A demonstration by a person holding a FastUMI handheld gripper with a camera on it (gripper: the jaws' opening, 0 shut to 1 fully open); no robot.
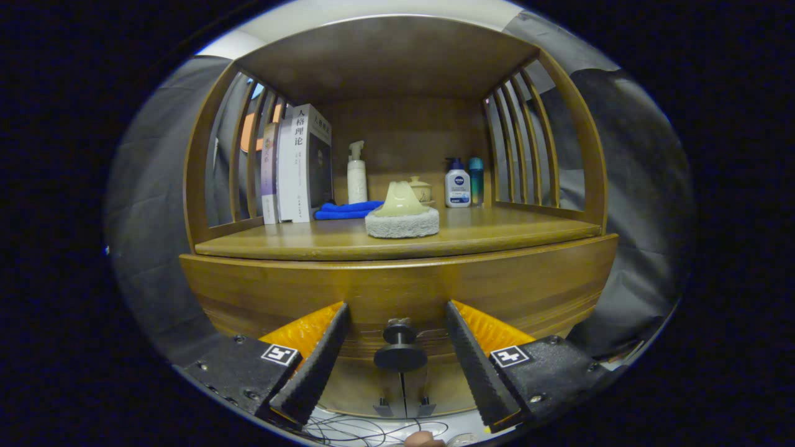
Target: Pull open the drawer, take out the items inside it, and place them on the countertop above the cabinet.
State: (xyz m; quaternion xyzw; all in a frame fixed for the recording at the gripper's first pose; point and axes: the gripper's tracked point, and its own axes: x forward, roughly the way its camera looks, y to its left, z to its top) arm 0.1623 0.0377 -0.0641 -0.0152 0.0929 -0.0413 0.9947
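Observation:
The wooden cabinet's drawer front (397, 292) stands closed below the countertop (497, 236). Its dark round knob (400, 347) sits between my two fingertips, with a gap on each side, neither finger touching it. My gripper (397, 310) is open, level with the knob and close to the drawer face. On the countertop just above rests a pale green scrubber on a grey sponge pad (402, 216). The inside of the drawer is hidden.
On the shelf stand several books (298, 164) at the left, a folded blue cloth (348, 210), a white pump bottle (356, 174), a small lidded jar (421, 188), and two bottles (463, 182) at the right. Slatted wooden sides enclose the countertop. Cables (366, 428) lie below.

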